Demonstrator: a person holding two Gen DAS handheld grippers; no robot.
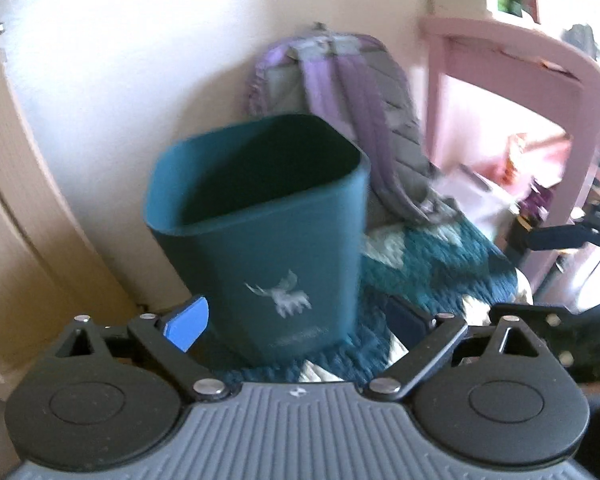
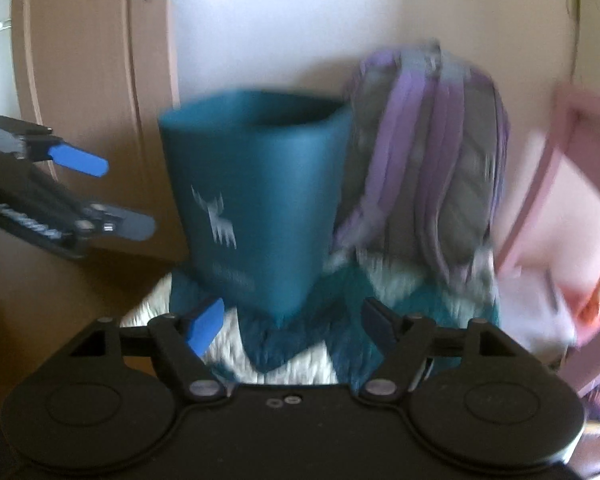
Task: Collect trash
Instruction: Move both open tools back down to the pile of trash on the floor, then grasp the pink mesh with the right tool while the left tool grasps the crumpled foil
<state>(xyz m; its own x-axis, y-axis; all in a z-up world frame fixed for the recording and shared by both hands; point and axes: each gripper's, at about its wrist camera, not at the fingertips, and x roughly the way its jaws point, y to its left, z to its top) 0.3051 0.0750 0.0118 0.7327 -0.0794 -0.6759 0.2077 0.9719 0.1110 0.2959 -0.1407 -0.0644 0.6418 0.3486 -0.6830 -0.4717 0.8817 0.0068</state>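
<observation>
- Both hand-held grippers stand wide with nothing between the fingers: the left hand-held gripper (image 1: 296,320) frames the foot of the bin (image 1: 260,216), and the right hand-held gripper (image 2: 292,320) sits just short of the bin's near corner. No pad touches the bin in either view.
- The bin, the task's container, is a dark teal, square-mouthed tub with a pale moose mark on its near face. It stands upright on a teal-and-white rug (image 1: 432,256) on the floor, close to the wall and beside a door (image 1: 8,216) at the left.
- Inside, only the dark far wall shows; the bottom is hidden, so I cannot tell what it holds. No loose trash is clear in these blurred frames.
- A purple and grey backpack (image 1: 352,92) leans just right of the bin, touching or nearly so. Further right is a pink chair (image 1: 512,64), with blurred pink and orange things beneath it.
- My judgement of the step: with both sets of fingers empty and spread, the hands are free to seek the next piece of trash.
- To do it well: keep clear of the bin's rim so it does not tip, and avoid snagging the backpack straps.
</observation>
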